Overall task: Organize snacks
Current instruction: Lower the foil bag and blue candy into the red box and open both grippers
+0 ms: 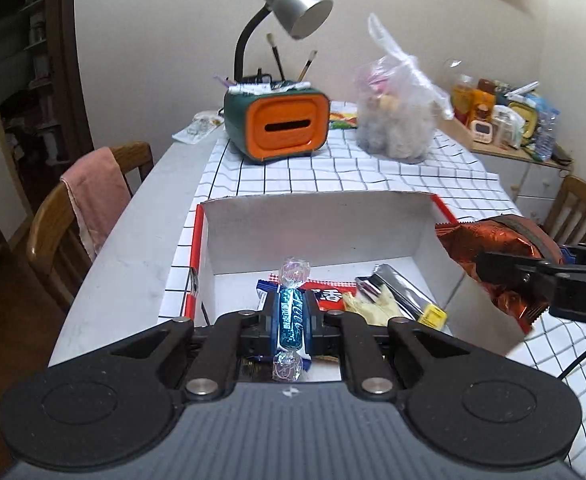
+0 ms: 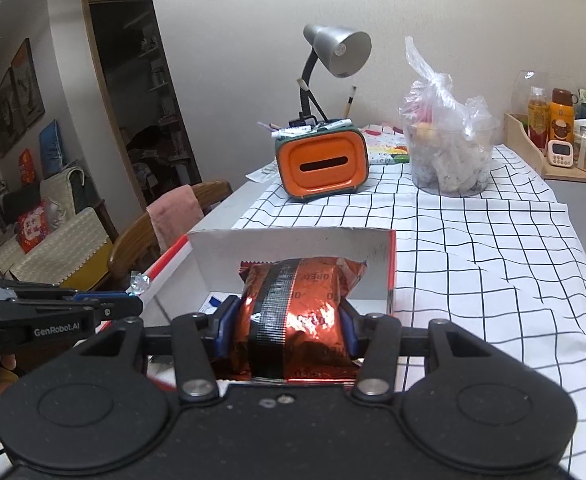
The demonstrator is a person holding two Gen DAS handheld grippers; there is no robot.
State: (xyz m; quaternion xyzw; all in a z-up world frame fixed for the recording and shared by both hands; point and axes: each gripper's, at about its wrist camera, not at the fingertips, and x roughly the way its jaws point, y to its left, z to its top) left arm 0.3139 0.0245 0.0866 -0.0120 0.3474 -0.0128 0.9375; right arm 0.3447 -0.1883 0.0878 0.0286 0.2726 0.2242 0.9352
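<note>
My left gripper (image 1: 291,318) is shut on a teal twist-wrapped candy (image 1: 290,316) and holds it over the near end of an open white box with red sides (image 1: 317,224). Inside the box lie a red and white packet (image 1: 329,298), a silver foil bar (image 1: 403,292) and a pale yellow wrapper (image 1: 369,306). My right gripper (image 2: 289,320) is shut on a shiny red-brown Oreo packet (image 2: 297,300) above the same box (image 2: 293,246). From the left wrist view that packet (image 1: 489,252) hangs over the box's right wall. The left gripper shows at the left of the right wrist view (image 2: 65,312).
The box sits on a black-grid white tablecloth (image 2: 473,260). Further back stand an orange and green tissue box (image 1: 283,126) with a grey desk lamp (image 1: 293,8), and a clear plastic bag of snacks (image 1: 397,120). Wooden chairs (image 1: 73,220) flank the table. A cluttered sideboard (image 1: 509,120) stands at right.
</note>
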